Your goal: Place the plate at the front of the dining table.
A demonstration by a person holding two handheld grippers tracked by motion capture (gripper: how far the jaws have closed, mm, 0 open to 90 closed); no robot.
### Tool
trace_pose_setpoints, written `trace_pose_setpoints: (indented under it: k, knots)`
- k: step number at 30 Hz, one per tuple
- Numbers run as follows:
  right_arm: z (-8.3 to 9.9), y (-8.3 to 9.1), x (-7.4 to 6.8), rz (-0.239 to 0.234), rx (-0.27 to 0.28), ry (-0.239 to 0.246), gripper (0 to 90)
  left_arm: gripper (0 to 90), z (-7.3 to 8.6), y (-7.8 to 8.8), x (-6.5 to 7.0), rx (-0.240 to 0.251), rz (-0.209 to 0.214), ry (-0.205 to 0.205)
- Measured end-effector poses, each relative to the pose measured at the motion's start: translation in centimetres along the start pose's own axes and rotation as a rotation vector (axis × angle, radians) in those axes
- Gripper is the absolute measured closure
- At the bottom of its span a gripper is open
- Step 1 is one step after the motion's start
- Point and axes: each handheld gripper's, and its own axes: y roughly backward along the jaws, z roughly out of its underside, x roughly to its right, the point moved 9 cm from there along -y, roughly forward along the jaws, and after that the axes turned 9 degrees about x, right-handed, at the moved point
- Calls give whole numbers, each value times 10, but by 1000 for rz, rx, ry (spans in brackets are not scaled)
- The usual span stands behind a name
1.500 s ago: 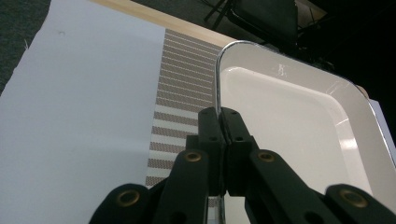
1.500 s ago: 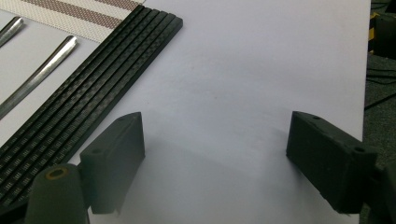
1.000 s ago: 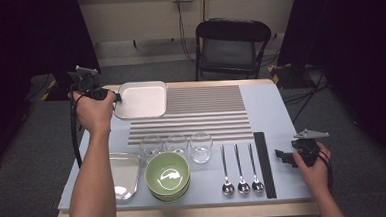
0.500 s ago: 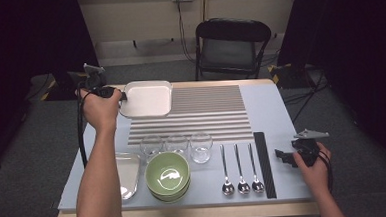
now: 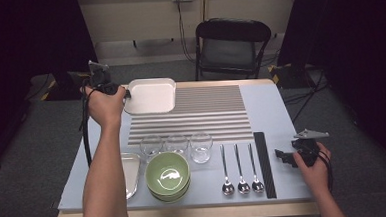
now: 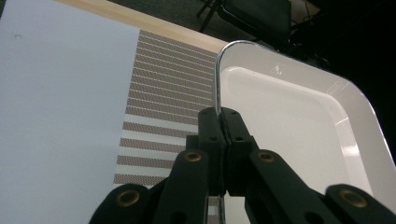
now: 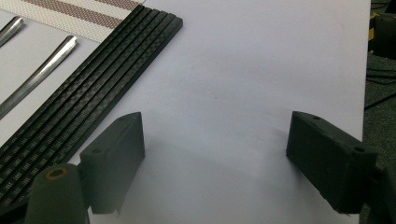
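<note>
Dark curtains and a folding chair [image 5: 233, 46] stand behind a wooden table covered by a pale blue sheet [image 5: 271, 109], with a striped placemat [image 5: 201, 115] laid across its far half. At the far left corner of the table, the left gripper [image 5: 125, 94] is pinched tight on the left rim of a white rectangular tray [image 5: 150, 96]; in the left gripper view its two black jaws press together on the tray's thin edge [image 6: 217, 84], and the tray sits tilted above the placemat.

Along the near side, from left to right, lie a small metal tray [image 5: 131, 173], a stack of green bowls [image 5: 168, 176], three clear glasses [image 5: 176, 145] in a row just behind the bowls, three spoons [image 5: 241, 170] side by side, and a black ribbed strip [image 5: 264, 164].

At the near right edge, the right gripper [image 5: 283, 157] rests low over the bare blue sheet just beside the strip, its jaws spread wide apart with nothing between them.
</note>
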Motion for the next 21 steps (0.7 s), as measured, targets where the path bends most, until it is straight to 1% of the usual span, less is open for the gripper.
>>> trace_pose_setpoints:
  k: [4,7,9,10,12,13,18,21]
  knots:
    - [0,0,0,0,0,0,183,890,-1,-2,2,-2,-1,-8]
    - [0,0,0,0,0,-1,183,890,-1,-4,4,-2,3,-3]
    - [0,0,0,0,0,0,183,890,-1,-5,3,-4,-8,-6]
    - [0,0,0,0,0,-1,183,890,-1,-6,3,-2,-5,-4]
    - [0,0,0,-1,0,0,183,890,-1,-7,2,1,-12,-7]
    - [0,0,0,-1,0,0,183,890,-2,-8,3,-4,-6,-1]
    - [0,0,0,0,0,0,183,890,-3,-12,4,2,-9,1]
    - [0,0,0,-1,0,0,183,889,-2,-15,6,-3,-1,-3]
